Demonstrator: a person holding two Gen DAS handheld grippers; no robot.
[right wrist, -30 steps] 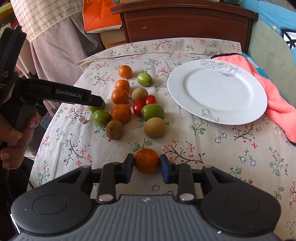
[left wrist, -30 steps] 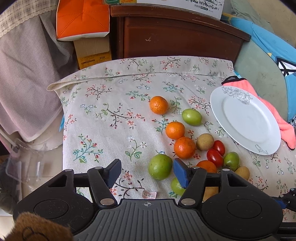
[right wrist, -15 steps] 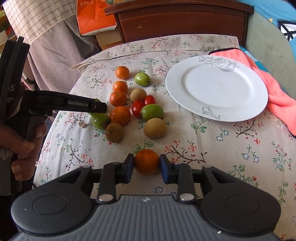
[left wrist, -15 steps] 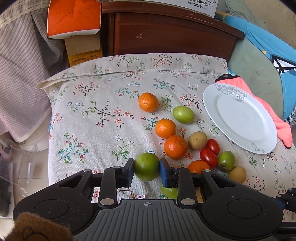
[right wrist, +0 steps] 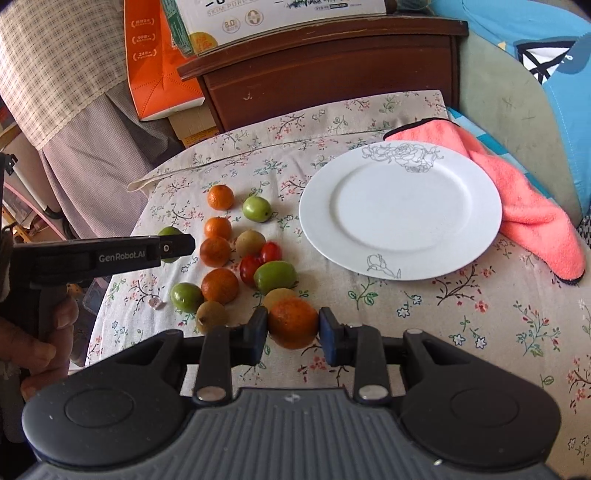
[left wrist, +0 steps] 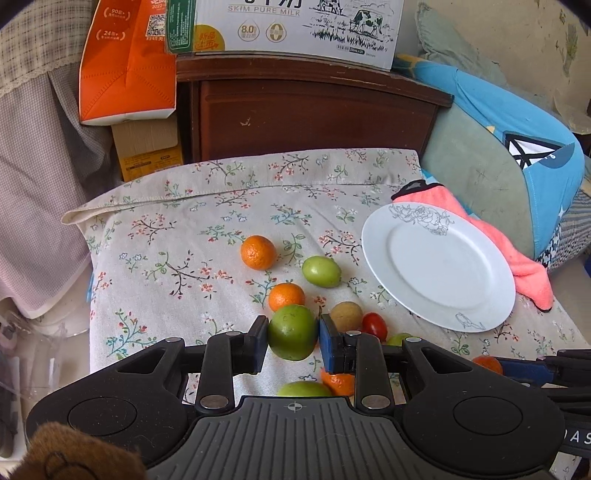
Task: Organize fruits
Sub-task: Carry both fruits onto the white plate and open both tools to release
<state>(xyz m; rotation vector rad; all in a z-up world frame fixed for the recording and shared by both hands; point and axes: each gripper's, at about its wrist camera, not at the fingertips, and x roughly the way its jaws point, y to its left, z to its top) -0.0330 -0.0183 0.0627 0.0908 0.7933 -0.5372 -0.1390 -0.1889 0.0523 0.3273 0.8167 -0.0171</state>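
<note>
My left gripper is shut on a green fruit, held just above the floral cloth. My right gripper is shut on an orange, also raised off the cloth. In the right wrist view the left gripper shows from the side at the left, the green fruit peeking out behind its finger. Several oranges, green fruits, brown fruits and red tomatoes lie clustered on the cloth. An empty white plate with a grey rose print lies to their right.
A pink towel lies under the plate's far right edge. A dark wooden cabinet with a milk carton box stands behind the table, an orange bag beside it. A hand holds the left gripper's handle.
My left gripper closed on the green fruit and lifted it off the cloth. My right gripper rose too with its orange, and both views tilted up toward the cabinet.
</note>
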